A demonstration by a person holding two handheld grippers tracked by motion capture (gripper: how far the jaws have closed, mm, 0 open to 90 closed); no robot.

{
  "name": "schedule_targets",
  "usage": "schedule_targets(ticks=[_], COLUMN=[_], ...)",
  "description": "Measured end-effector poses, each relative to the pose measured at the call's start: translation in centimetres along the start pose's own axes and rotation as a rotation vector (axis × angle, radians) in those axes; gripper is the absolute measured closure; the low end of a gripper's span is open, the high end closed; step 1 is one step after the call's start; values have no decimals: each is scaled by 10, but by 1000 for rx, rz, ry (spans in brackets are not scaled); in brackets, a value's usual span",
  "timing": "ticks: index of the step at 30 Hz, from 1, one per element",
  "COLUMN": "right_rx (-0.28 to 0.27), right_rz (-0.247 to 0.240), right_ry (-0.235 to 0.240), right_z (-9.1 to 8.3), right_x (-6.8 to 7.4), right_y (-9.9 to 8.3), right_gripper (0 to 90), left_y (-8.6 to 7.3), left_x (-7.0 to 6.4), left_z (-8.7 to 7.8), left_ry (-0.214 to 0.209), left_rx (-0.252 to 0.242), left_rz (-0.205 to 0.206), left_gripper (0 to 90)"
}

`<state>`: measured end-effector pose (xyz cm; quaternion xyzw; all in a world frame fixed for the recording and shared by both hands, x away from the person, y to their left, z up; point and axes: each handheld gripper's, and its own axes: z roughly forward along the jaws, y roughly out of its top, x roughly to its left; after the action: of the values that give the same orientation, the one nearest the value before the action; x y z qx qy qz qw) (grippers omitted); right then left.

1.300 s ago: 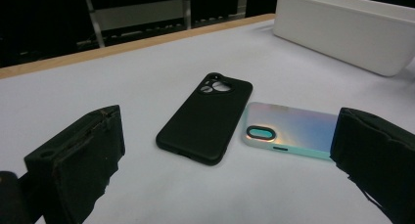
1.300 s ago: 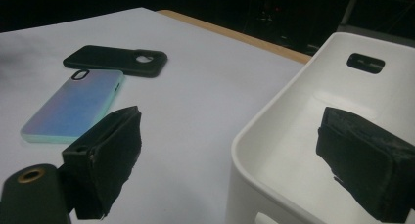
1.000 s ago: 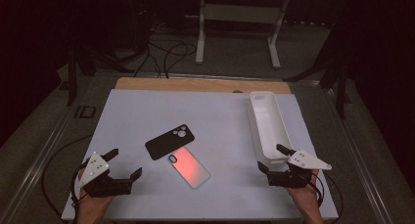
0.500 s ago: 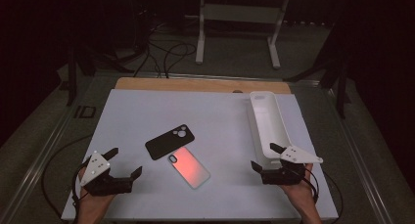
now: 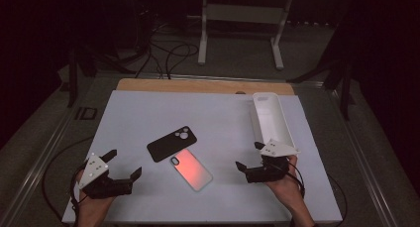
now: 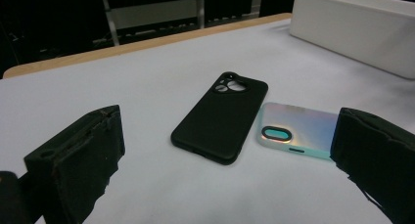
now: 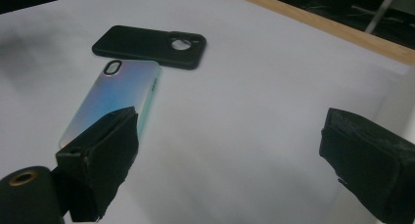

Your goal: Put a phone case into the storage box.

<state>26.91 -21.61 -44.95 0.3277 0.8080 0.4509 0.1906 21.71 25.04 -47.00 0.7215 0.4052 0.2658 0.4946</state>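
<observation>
Both claws spread, empty: left gripper [image 5: 123, 163] at seven o'clock, right gripper [image 5: 250, 156] at four o'clock of the iridescent phone case [image 5: 191, 168], which touches the black phone case [image 5: 168, 143].

I've got a white table [image 5: 148, 113] with a wooden strip [image 5: 198, 85] along its far edge. Flat on it near the middle: a black phone case [image 5: 171, 143], back up, and just beside it a shiny pinkish phone case [image 5: 192, 169], corners almost touching. A long white tray [image 5: 271, 119] sits along the right side, well apart from both.
</observation>
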Motion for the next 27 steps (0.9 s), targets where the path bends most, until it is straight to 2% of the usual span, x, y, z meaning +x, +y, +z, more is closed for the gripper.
schedule_targets(ticks=[6,13,20,23,26,27], right_rx=[21,74,106,123,129,136], right_rz=[1,-21,-27,-35,-38,-40], right_ry=[16,39,53,69,71,82], right_z=[15,36,52,61,63,69], right_x=[9,22,31,39,41,46], right_y=[9,19,23,25,25,26], right_gripper=[71,71,72,72,72,72], left_y=[0,-1,-1,-1,-1,-1], left_x=[0,-1,0,-1,-1,-1], left_z=[1,0,0,0,0,0], left_ry=[4,10,11,11,11,12], left_rx=[6,6,5,6,5,5], left_rz=[6,10,7,10,9,9], left_gripper=[4,4,4,4,4,4])
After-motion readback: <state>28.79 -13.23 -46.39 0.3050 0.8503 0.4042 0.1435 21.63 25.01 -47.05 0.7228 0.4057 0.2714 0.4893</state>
